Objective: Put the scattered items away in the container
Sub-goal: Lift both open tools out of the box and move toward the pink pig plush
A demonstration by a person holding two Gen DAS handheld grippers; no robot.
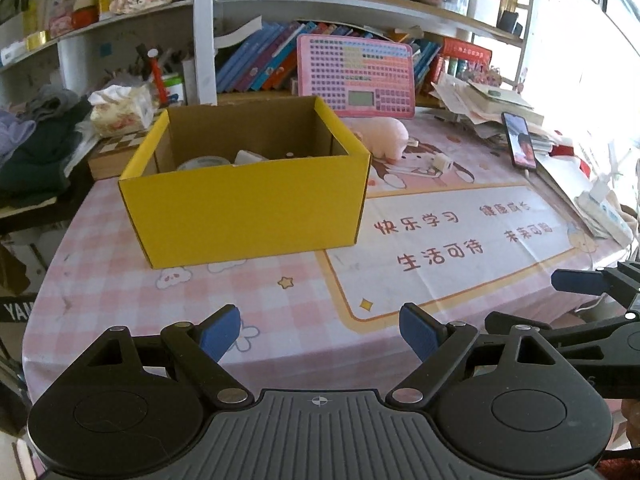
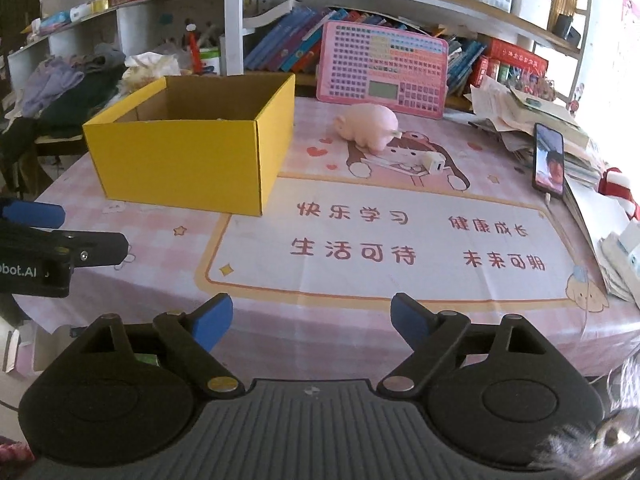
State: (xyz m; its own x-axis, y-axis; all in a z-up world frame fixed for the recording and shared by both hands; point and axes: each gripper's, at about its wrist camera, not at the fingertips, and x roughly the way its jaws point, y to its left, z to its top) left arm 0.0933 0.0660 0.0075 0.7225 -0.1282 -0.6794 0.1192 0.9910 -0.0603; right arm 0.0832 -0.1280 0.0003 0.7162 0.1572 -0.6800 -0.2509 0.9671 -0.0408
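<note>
Open yellow cardboard box (image 1: pixel 244 196) on the pink tablecloth (image 1: pixel 120 292), pink pig toy (image 2: pixel 368 124) and white charger (image 2: pixel 434 163) beside it; only the left view reveals its contents; left gripper (image 1: pixel 320 336) and right gripper (image 2: pixel 312 320) agape, empty

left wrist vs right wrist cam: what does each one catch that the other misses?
Left wrist only: the inside of the yellow box, with a tape roll and a white item already in it.

Right wrist only: the whole pink pig toy, unblocked, and the white charger's port face.

Both: the box, pig and charger on the pink tablecloth, the phone, the pink keyboard toy, and each view's own gripper open and empty: left gripper, right gripper.
</note>
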